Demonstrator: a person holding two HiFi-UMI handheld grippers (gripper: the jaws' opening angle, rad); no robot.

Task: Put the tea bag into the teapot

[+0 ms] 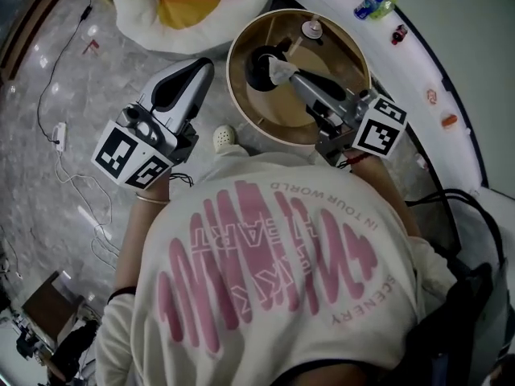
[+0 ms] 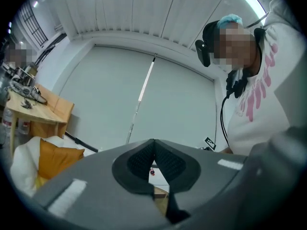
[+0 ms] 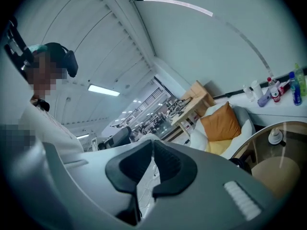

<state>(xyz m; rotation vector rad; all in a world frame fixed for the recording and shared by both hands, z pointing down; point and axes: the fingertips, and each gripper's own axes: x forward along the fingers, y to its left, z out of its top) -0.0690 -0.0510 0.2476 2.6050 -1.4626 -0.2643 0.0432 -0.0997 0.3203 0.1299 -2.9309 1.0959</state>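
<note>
Black teapot [image 1: 259, 66] sits upper centre on the round wooden table [image 1: 265, 133]; my right gripper [image 1: 288, 75], jaws narrow, seems to pinch the pale tea bag [image 1: 279, 70] beside its mouth; I should centre over the opening before releasing; my left gripper [image 1: 204, 65] is closed, empty.

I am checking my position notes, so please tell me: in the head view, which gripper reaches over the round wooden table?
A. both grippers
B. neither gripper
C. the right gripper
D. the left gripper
C: the right gripper extends over the round table, its tip with a pale tea bag beside the dark teapot, while the left gripper is off the rim, over the floor.
</note>
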